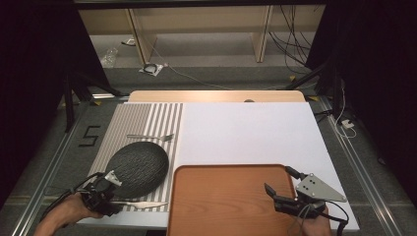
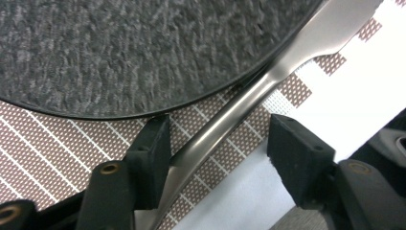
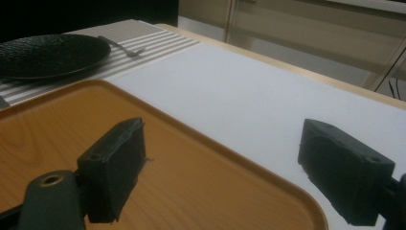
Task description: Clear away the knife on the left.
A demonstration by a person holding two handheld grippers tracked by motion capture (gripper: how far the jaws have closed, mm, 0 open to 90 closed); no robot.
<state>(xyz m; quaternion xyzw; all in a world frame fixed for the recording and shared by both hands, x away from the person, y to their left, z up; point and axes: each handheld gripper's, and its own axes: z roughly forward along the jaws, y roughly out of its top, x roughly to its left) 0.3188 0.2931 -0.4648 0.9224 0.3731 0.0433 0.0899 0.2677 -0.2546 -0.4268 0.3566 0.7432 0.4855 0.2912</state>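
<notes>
A silver knife (image 1: pixel 140 204) lies on the striped placemat (image 1: pixel 147 118), just on the near side of a dark textured plate (image 1: pixel 137 167). My left gripper (image 1: pixel 114 201) is low over the knife's handle end. In the left gripper view the knife (image 2: pixel 230 115) runs between the jaws of that gripper (image 2: pixel 218 139), against the left pad, while the right pad stands clear of it, so the gripper is open. The plate (image 2: pixel 119 52) rim is just past the jaws. My right gripper (image 1: pixel 279 179) hovers open over the right end of a wooden tray (image 1: pixel 221 206) with nothing between its fingers (image 3: pixel 119 158).
A fork (image 1: pixel 152 137) lies on the placemat beyond the plate. A white sheet (image 1: pixel 246 132) covers the table right of the placemat and behind the tray. The table's near edge runs just under both hands. Cables and shelf legs stand on the floor beyond the far edge.
</notes>
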